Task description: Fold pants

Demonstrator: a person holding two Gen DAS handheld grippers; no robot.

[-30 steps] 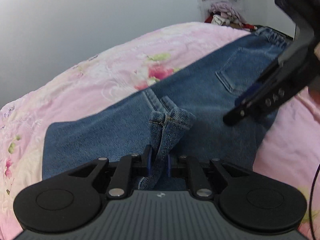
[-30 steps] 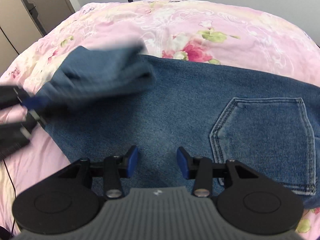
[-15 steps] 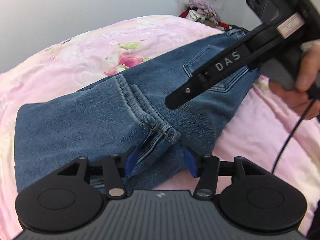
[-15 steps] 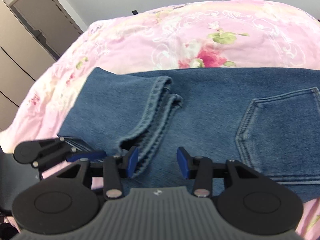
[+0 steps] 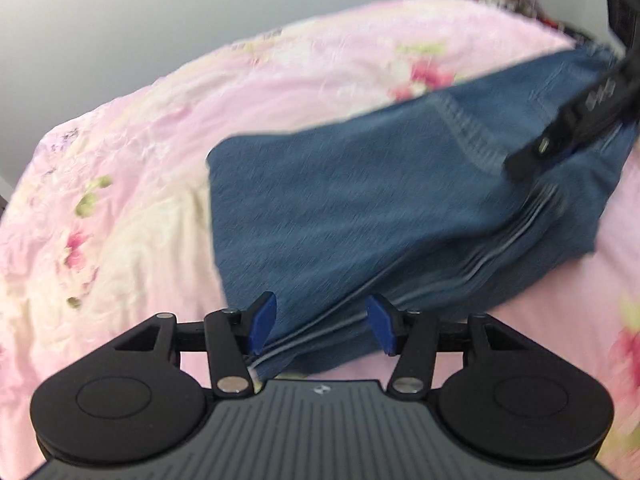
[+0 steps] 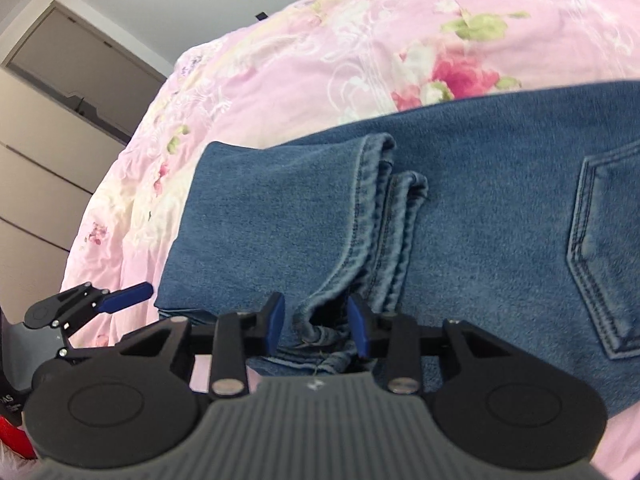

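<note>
Seen from the left wrist, blurred: jeans (image 5: 360, 216) folded on a pink bedspread (image 5: 132, 152), near edge lying between the wide-open left gripper (image 5: 322, 326), nothing held. Right gripper (image 5: 560, 140) at far right over the denim, state untellable from this side.

Seen from the right wrist: right gripper (image 6: 316, 324) part open astride the leg hems (image 6: 380, 216), not yet pinching. Back pocket (image 6: 608, 248) at right. Best closed squarely on both hem layers, then carried over evenly toward the pocket side, edges kept aligned.
</note>
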